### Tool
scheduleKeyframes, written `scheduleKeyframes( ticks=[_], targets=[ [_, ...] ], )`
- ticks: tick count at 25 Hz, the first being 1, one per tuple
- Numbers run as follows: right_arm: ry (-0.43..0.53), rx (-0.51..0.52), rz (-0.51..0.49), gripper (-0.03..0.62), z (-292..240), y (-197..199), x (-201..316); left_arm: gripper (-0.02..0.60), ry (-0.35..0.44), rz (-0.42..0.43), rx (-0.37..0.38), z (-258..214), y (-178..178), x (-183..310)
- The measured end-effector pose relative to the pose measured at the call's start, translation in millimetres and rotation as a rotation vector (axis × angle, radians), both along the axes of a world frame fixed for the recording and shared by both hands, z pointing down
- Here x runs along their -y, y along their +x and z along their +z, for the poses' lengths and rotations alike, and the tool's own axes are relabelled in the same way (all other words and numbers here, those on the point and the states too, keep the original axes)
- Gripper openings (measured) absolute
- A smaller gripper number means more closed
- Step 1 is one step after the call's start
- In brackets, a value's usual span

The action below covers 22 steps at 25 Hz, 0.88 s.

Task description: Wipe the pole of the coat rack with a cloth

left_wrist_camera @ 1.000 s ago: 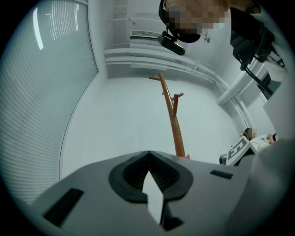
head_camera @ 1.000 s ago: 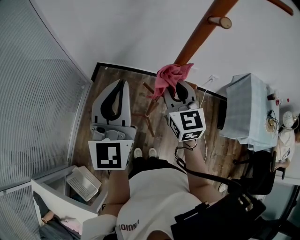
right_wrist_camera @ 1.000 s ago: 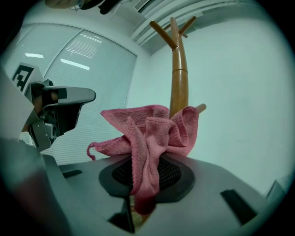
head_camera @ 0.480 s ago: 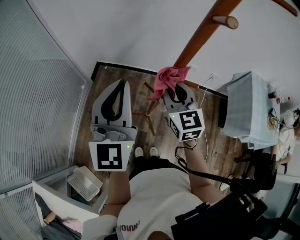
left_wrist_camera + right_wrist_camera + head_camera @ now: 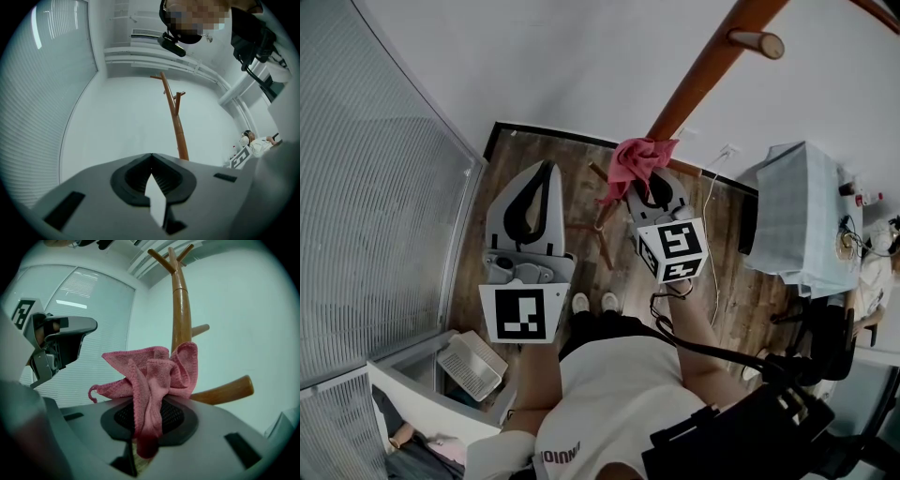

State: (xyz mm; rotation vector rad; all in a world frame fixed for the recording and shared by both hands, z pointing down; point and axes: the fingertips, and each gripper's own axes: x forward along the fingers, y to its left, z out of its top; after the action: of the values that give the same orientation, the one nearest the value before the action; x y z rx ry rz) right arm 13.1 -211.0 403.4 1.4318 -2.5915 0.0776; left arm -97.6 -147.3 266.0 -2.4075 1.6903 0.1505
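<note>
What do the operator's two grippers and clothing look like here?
The left gripper and right gripper have light grey tapering tongs with black inner pads; each carries a white cube with black square markers. The person wears a white T-shirt.

I see the cloth [image 5: 635, 161] in my right gripper [image 5: 654, 183] against the pole [image 5: 694, 89] of the coat rack straight ahead, my left gripper [image 5: 546, 171] well apart to their left, and a draped table [image 5: 802, 220] far right.
</note>
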Motion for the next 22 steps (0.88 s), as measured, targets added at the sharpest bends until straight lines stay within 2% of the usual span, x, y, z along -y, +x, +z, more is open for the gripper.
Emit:
scheduleKeyframes(
  ticks=[6, 22],
  targets=[
    [-0.036, 0.033, -0.006, 0.094, 8, 2, 1, 0.014, -0.01, -0.003, 0.007, 3, 2, 1],
    [-0.083, 0.029, -0.011, 0.094, 26, 3, 2, 0.012, -0.023, -0.009, -0.003, 7, 2, 2]
  ],
)
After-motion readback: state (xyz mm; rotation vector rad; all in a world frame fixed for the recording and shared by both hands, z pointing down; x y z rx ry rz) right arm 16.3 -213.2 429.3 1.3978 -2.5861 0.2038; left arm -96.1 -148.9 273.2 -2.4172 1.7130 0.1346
